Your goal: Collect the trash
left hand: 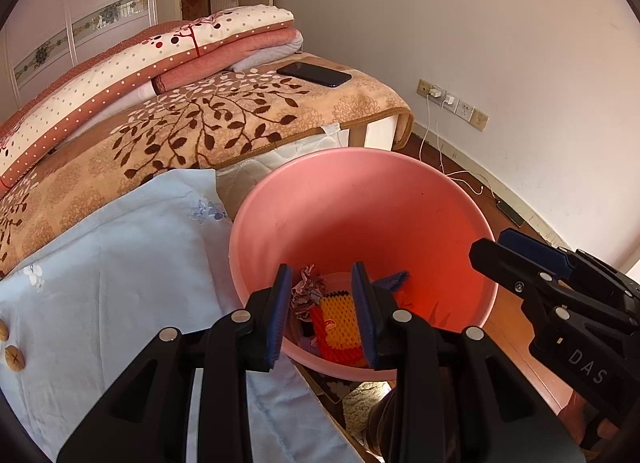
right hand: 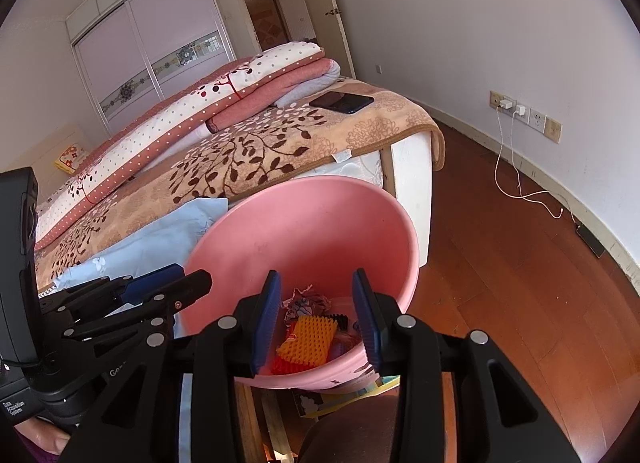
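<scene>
Two hand-held grippers hang over a pink plastic basin (left hand: 360, 199) that sits beside a bed. From the left wrist view, the left gripper (left hand: 324, 315) fills the 6 o'clock edge, its blue pads standing apart with nothing pressed between them. Through that gap, the basin's bottom holds the trash: an orange and red foam fruit net (left hand: 338, 327) and a crumpled patterned wrapper (left hand: 306, 289) at its 11 o'clock. The right gripper (left hand: 490, 249) enters at 3 o'clock over the basin's rim, and white letters "DAS" show on its black body. Only this view shows two wooden buttons (left hand: 12, 349) on the pale blue cloth (left hand: 120, 263) at 9 o'clock.

From the right wrist view, the right gripper (right hand: 316, 319) also stands open and empty, jaws parted over the same foam net. The left gripper (right hand: 188, 277) reaches in from 9 o'clock. Its black housing carries small white print reading "Data Acquisition System", and a fingertip (right hand: 44, 441) of the person shows at 7 o'clock. This view alone shows the wide brown wooden floor (right hand: 500, 263) at 3 o'clock and a flat printed item under the basin at 6 o'clock, its writing too small to read.

Both views show a dark phone (right hand: 342, 102) lying on the leaf-patterned blanket (right hand: 280, 143) at 12 o'clock, and white chargers (right hand: 510, 106) plugged into wall sockets at 2 o'clock.
</scene>
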### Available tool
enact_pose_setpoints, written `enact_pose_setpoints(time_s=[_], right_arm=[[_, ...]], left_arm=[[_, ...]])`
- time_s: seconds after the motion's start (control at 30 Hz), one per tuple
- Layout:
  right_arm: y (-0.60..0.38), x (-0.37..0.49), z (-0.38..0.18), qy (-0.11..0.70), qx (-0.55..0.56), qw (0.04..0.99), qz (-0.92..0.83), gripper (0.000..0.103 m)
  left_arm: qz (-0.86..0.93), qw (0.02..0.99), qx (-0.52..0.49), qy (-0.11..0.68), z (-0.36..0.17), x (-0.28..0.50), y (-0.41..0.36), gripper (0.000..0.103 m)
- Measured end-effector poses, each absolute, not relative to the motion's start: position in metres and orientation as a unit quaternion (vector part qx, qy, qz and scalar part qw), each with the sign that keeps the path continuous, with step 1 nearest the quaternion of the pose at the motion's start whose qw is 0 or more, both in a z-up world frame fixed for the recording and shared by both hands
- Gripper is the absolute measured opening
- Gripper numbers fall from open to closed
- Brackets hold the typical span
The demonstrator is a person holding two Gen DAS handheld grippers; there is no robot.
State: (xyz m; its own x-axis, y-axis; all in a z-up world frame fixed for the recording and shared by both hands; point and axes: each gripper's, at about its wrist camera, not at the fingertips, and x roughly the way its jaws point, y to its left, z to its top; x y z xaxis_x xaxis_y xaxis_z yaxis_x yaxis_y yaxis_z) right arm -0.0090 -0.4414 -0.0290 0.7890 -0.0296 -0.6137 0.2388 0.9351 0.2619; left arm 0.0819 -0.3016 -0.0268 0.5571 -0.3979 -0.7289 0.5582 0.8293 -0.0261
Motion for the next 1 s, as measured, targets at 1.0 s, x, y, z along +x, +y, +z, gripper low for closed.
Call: enact_pose_setpoints(time_s=[1.0], right_arm=[[-0.412, -0.027, 0.0, 0.264, 0.109, 0.951, -0.114, 0.067]], left_arm=[[-0.28, 0.899, 0.04, 0.334, 0.012, 0.07, -0.273, 0.031]])
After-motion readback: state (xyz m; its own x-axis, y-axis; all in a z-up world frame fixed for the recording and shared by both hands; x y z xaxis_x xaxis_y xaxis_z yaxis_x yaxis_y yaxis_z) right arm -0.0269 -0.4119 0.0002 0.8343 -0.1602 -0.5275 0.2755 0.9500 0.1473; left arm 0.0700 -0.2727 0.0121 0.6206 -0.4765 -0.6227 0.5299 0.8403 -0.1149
